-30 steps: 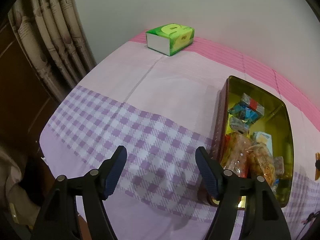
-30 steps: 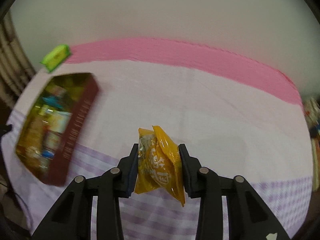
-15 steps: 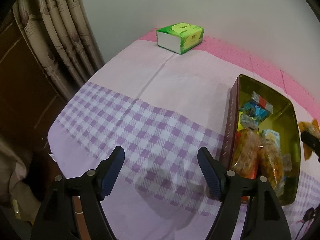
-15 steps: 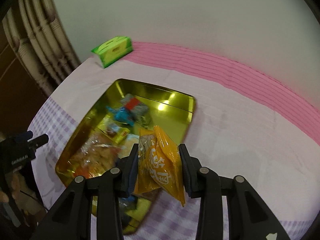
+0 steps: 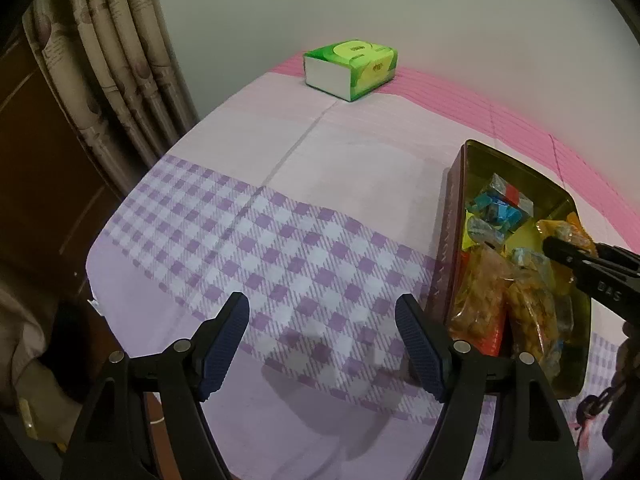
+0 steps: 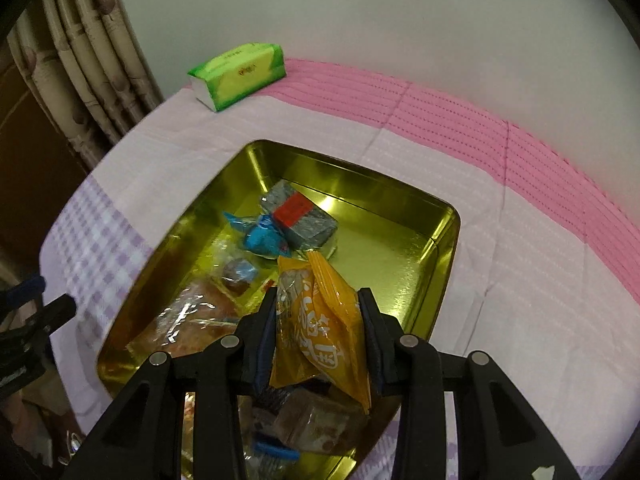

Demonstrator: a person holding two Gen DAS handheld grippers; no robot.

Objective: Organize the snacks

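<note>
A gold tin tray (image 6: 404,200) with a dark red outer wall (image 5: 450,240) lies on the checked cloth and holds several wrapped snacks: blue candies (image 6: 264,236), a grey-and-red packet (image 6: 300,216) and clear bags of orange crisps (image 5: 528,312). My right gripper (image 6: 318,336) is shut on a yellow snack packet (image 6: 320,328) and hangs over the tray's near half. The same packet (image 5: 560,232) shows in the left wrist view beside one right finger. My left gripper (image 5: 322,348) is open over the purple checks left of the tray, with nothing between its fingers.
A green tissue box (image 5: 352,70) sits at the far edge near the wall, also the green tissue box (image 6: 238,76) in the right wrist view. A curtain (image 5: 120,80) hangs at the left past the table edge. Pink striped cloth (image 6: 480,120) borders the wall.
My right gripper has carried the yellow packet leftward from the bare cloth to above the tray. The left gripper has barely shifted and stays open.
</note>
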